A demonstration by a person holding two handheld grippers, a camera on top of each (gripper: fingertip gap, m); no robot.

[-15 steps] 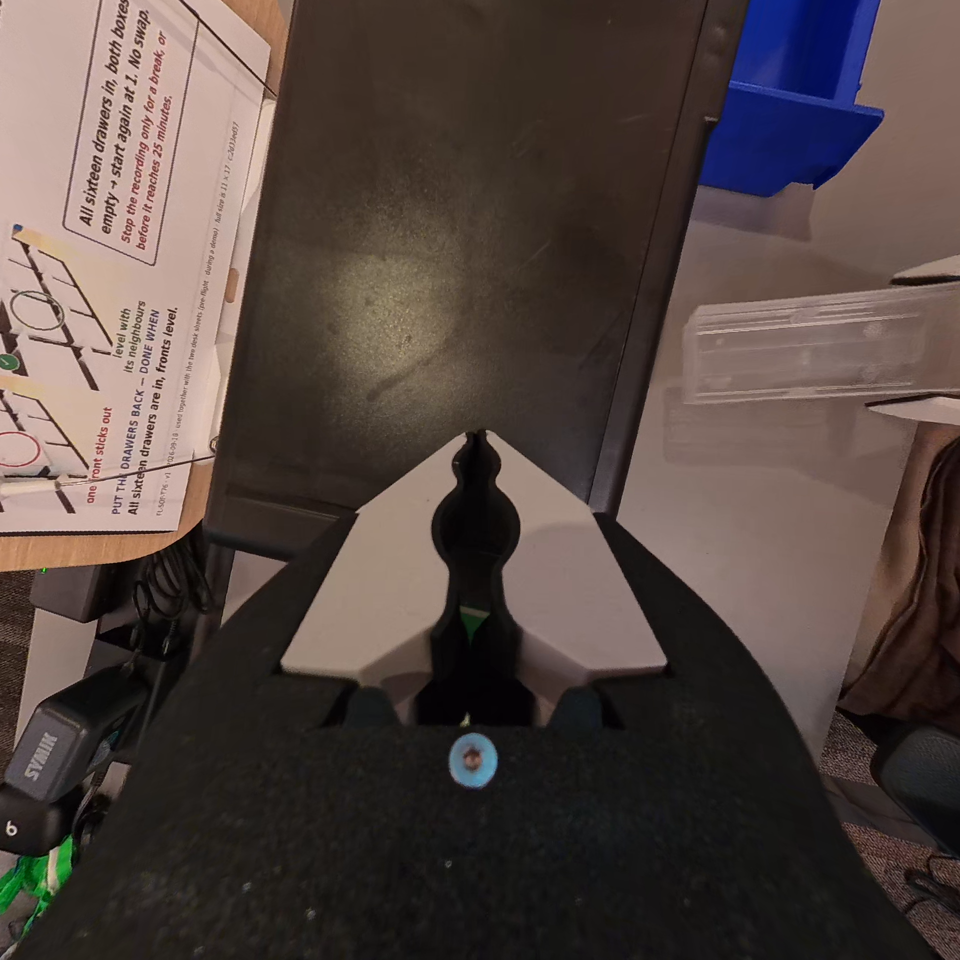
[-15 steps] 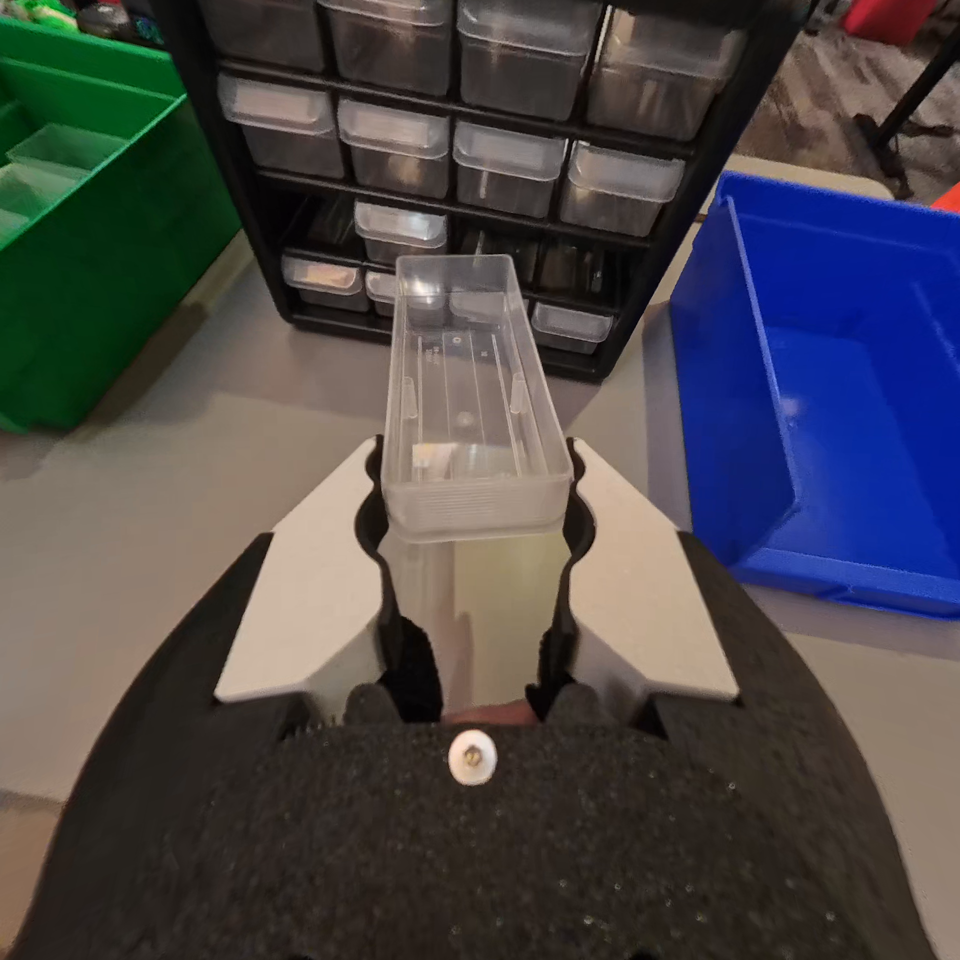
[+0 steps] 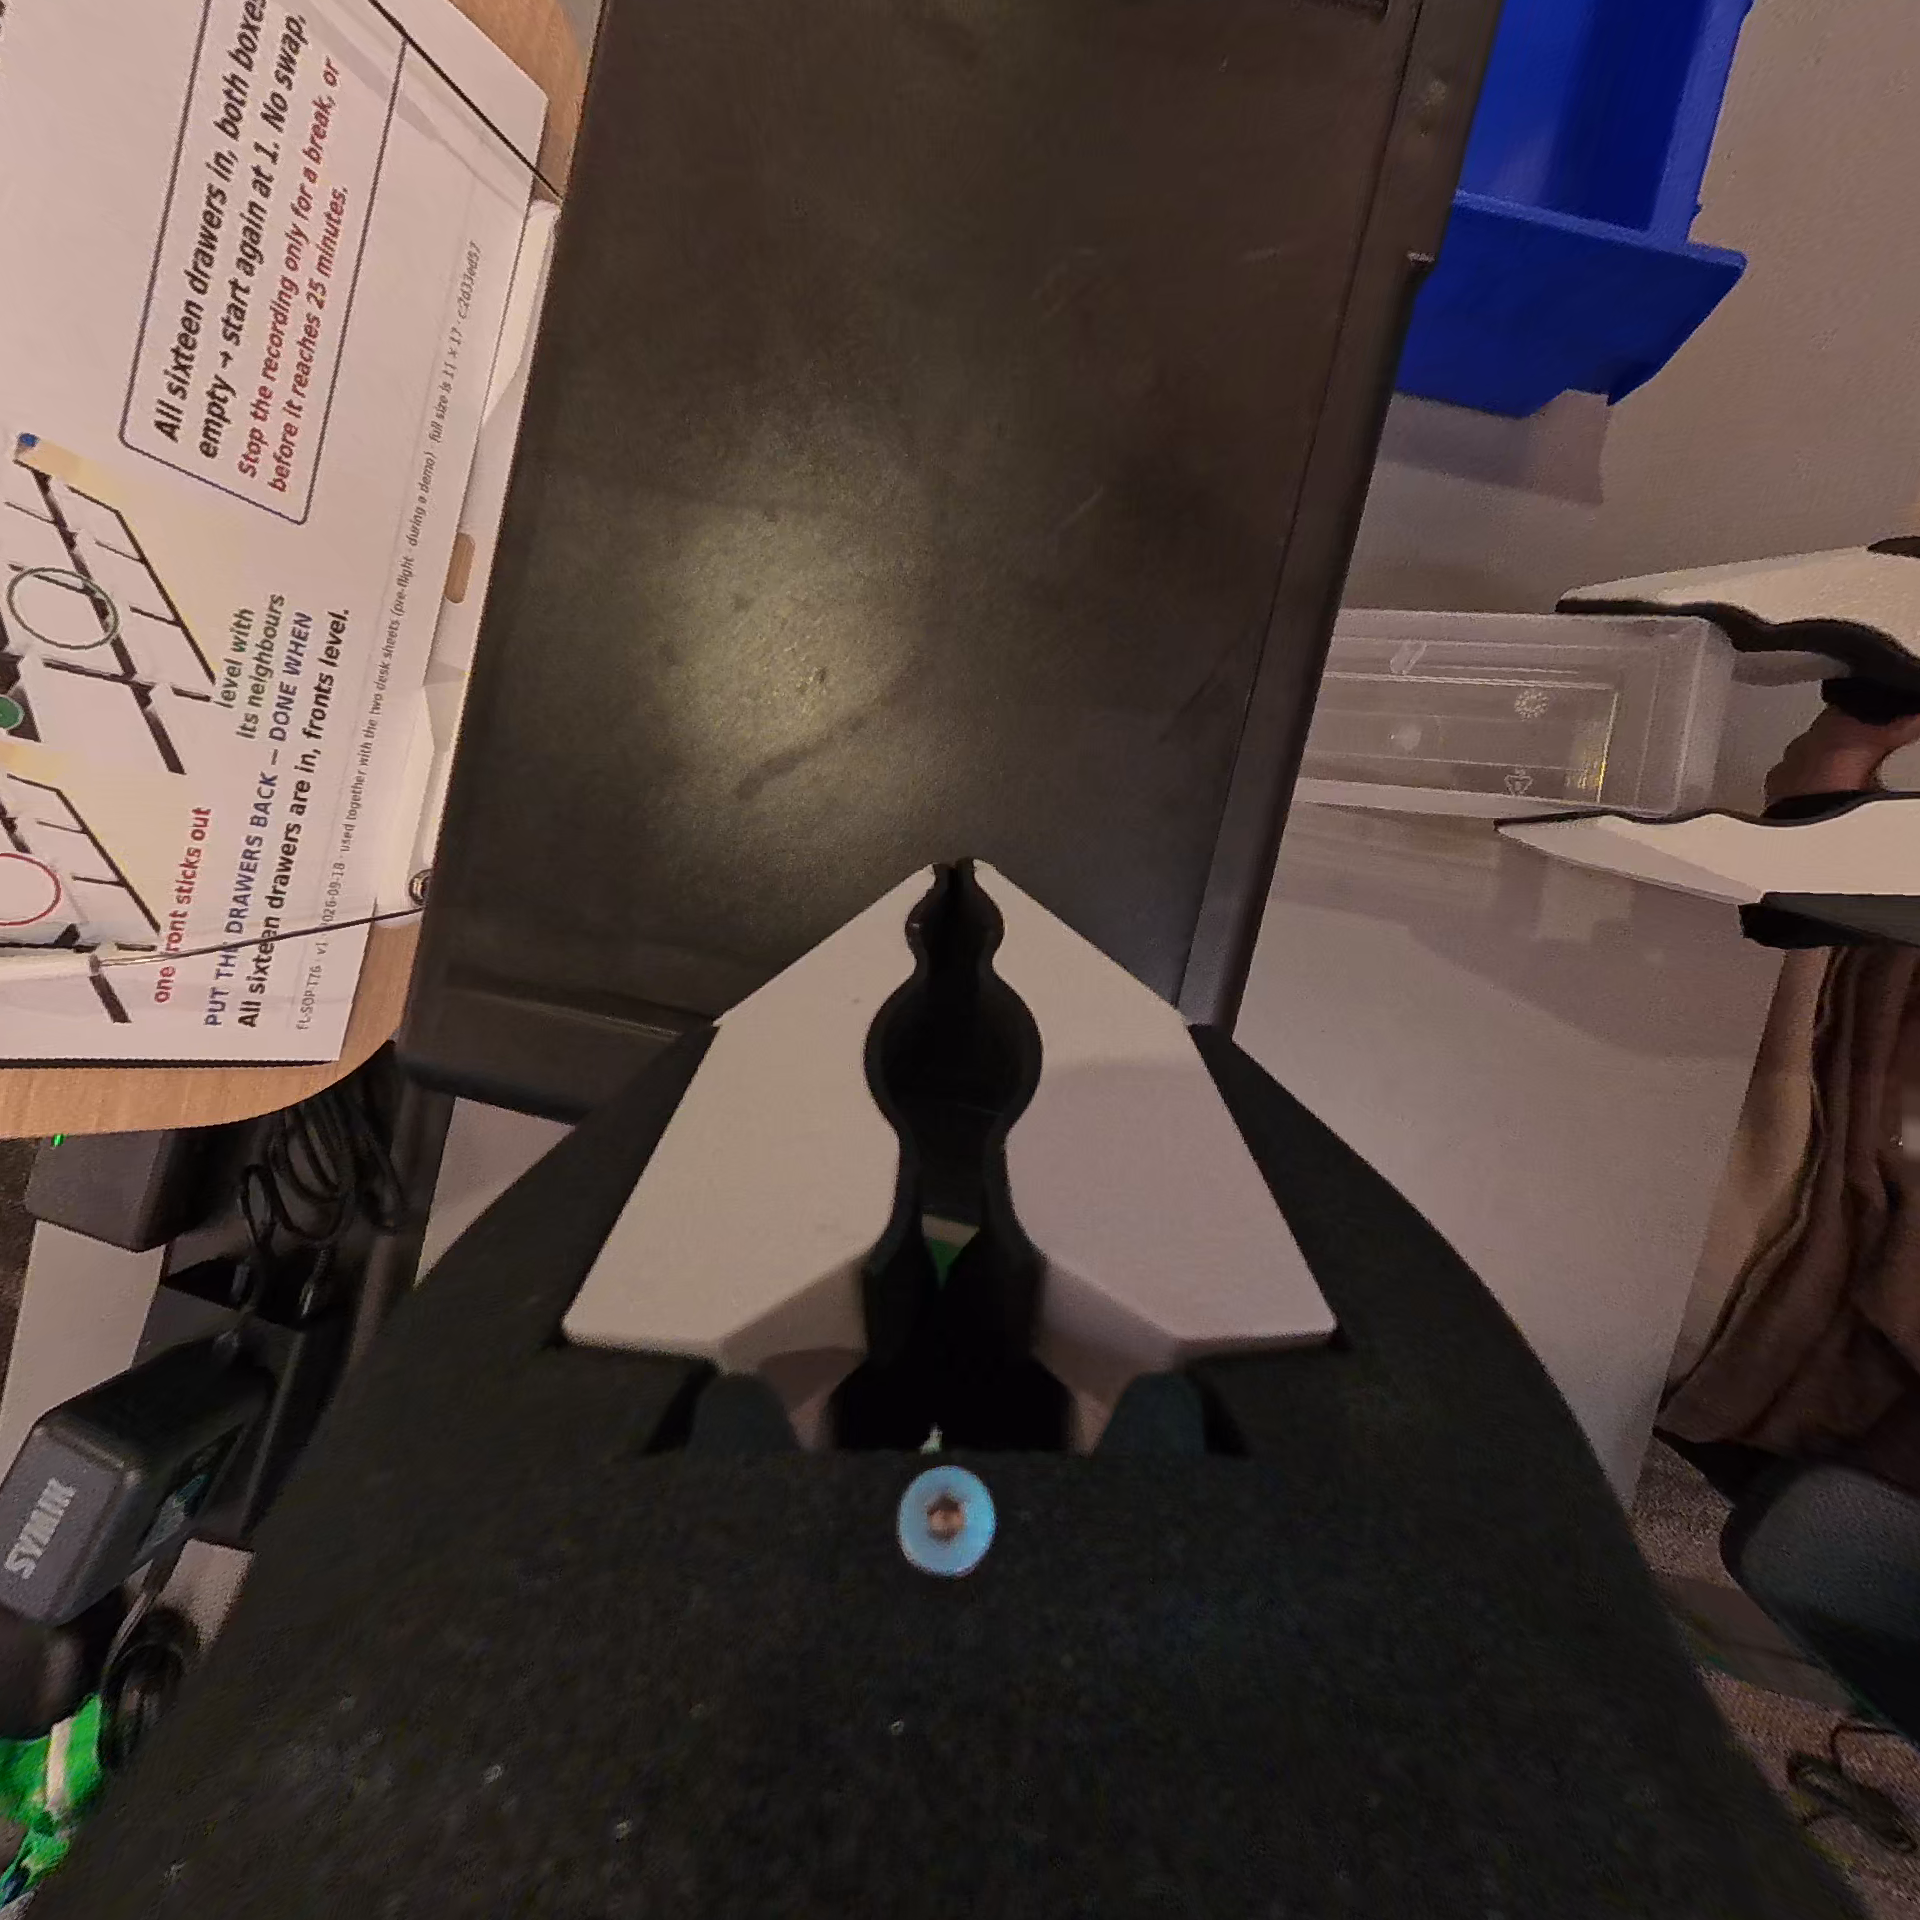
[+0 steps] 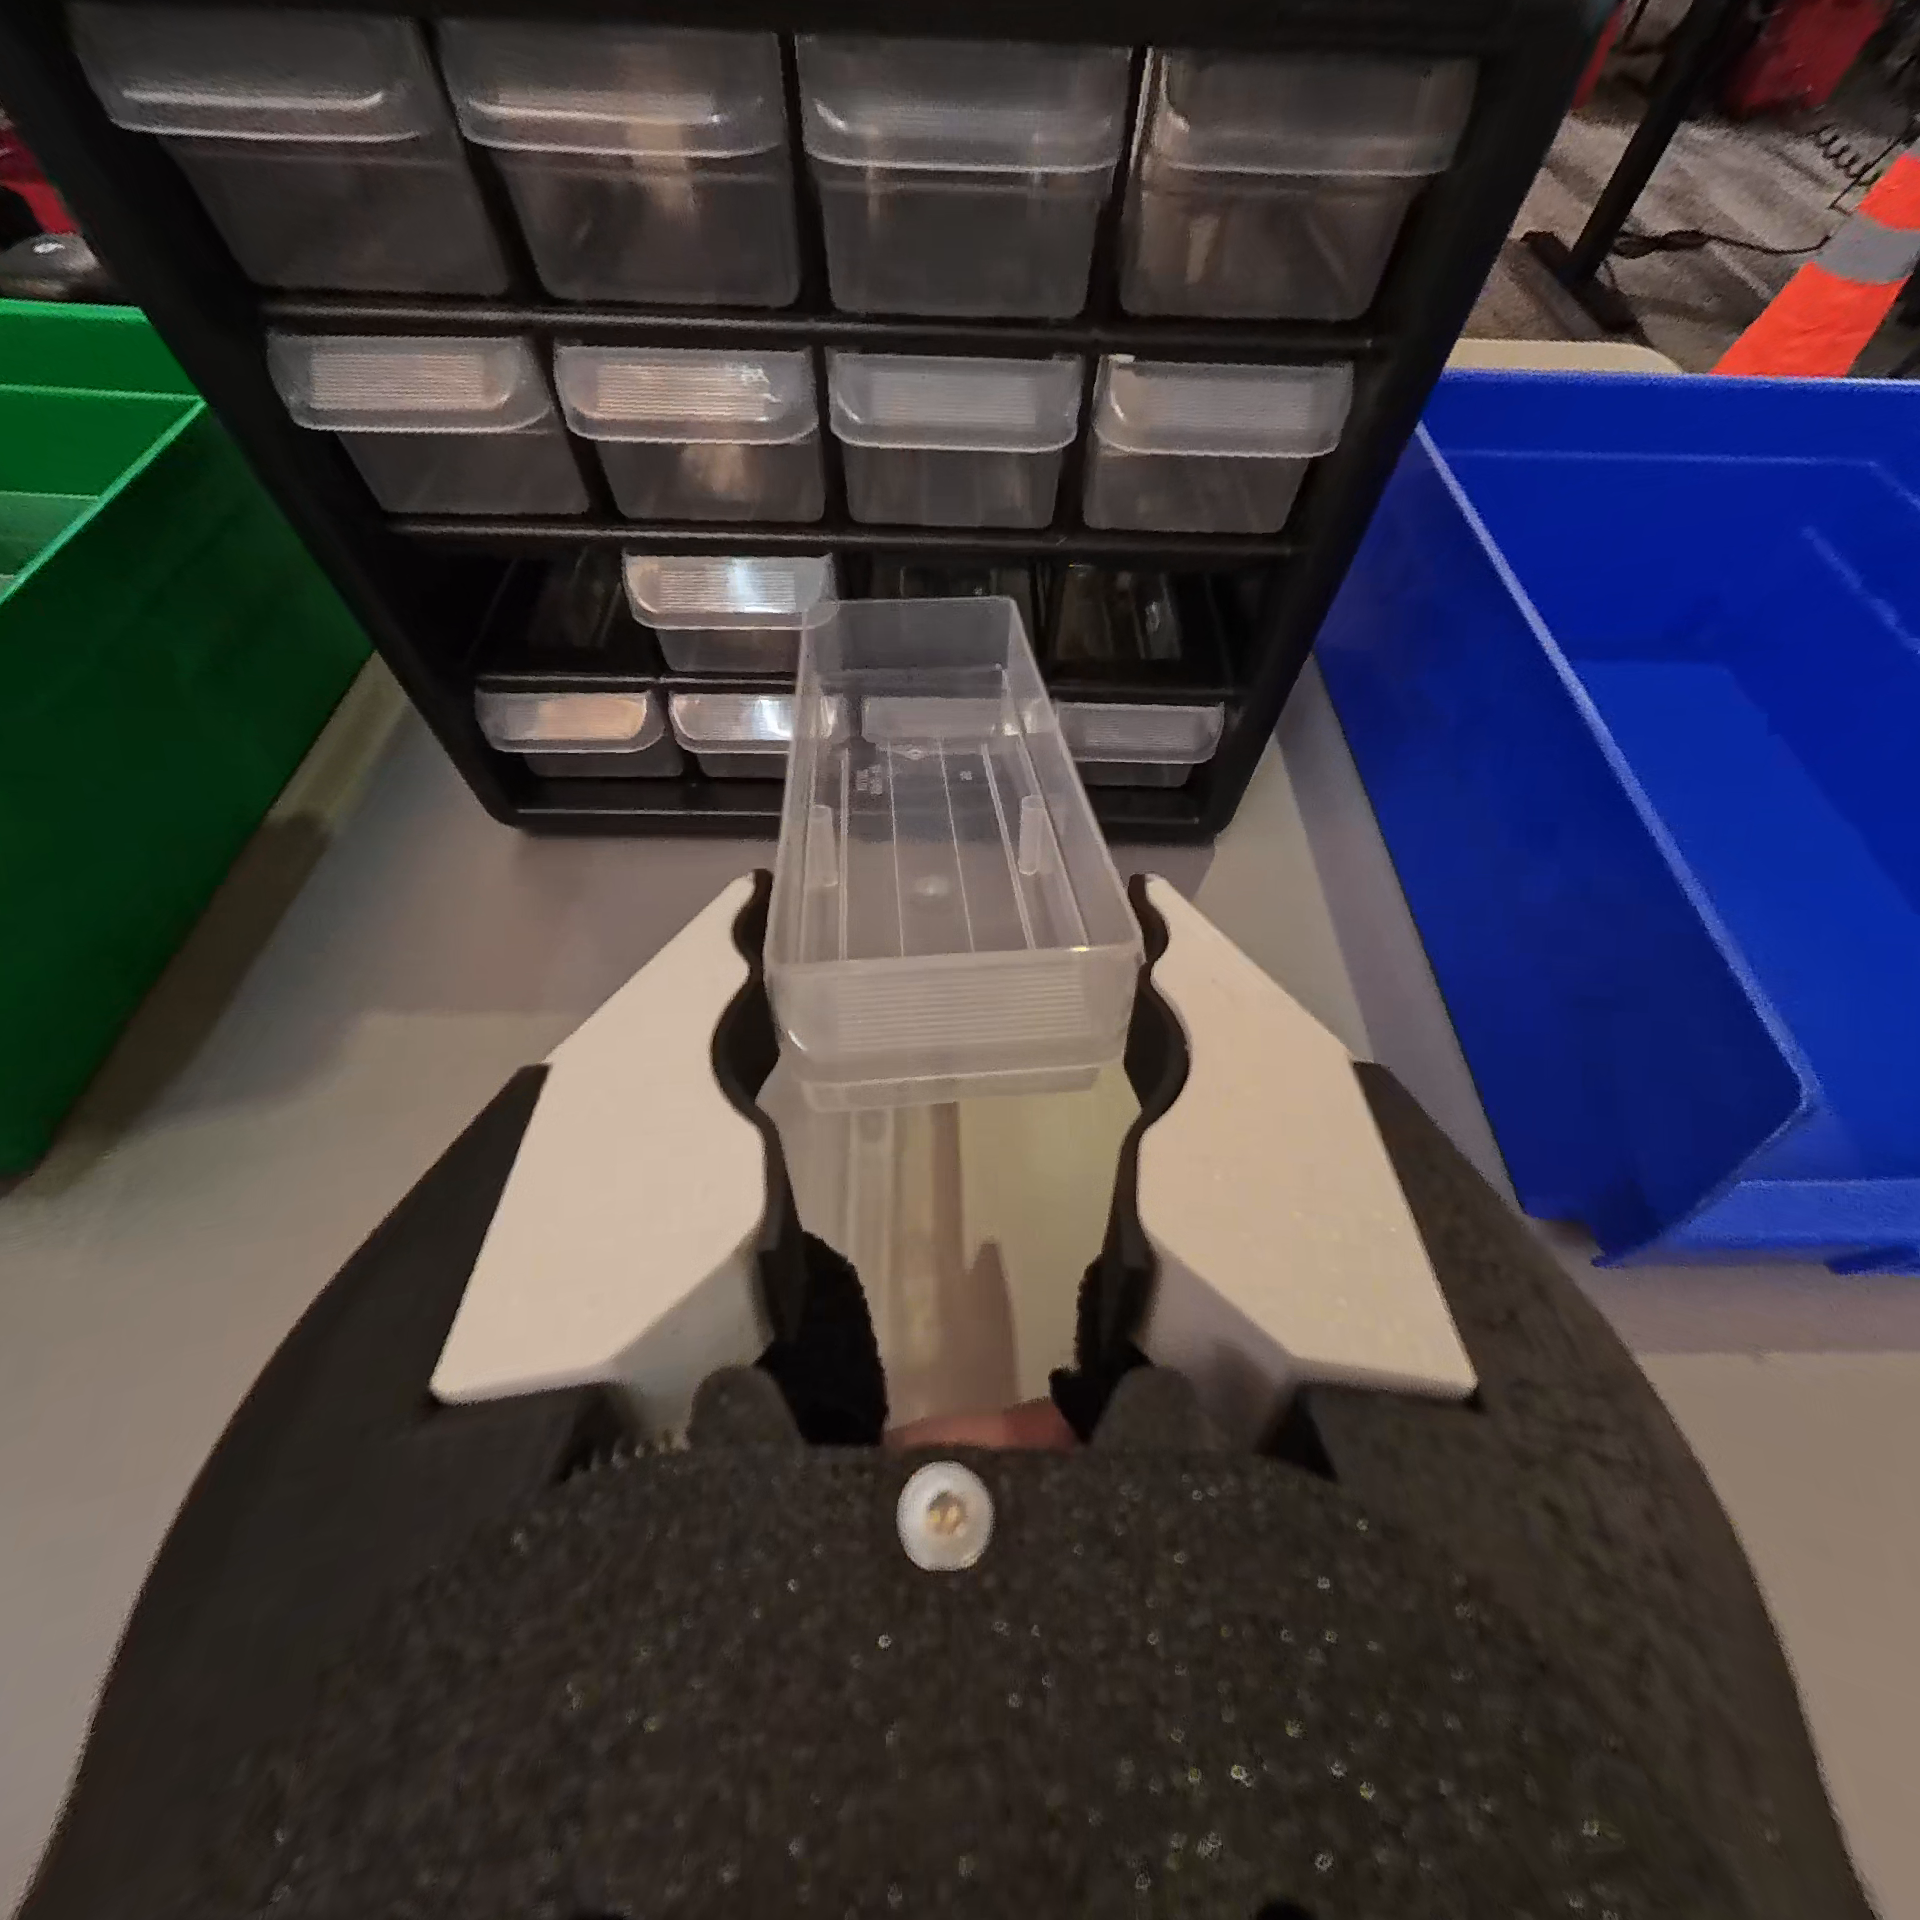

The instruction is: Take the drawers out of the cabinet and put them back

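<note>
The black cabinet [image 4: 831,324] stands on the grey table with clear drawers in its slots. Its third row has open slots on the left [image 4: 551,613] and on the right [image 4: 1122,623]. My right gripper [image 4: 951,935] is shut on a clear empty drawer [image 4: 925,862], held lengthwise with its far end close to the third row. My left gripper [image 3: 954,873] is shut and empty, its tips against the cabinet's plain black outer panel [image 3: 935,468]. The left wrist view also shows the right gripper [image 3: 1766,727] with the drawer [image 3: 1507,717] beside the cabinet.
A green bin [image 4: 156,675] stands left of the cabinet and a blue bin [image 4: 1662,779] right of it. A printed instruction sheet [image 3: 208,520] lies on a wooden surface beyond the cabinet. An orange cone [image 4: 1849,260] stands on the floor behind.
My right gripper has carried the drawer forward, closer to the cabinet's third row. My left gripper has stayed on the black panel.
</note>
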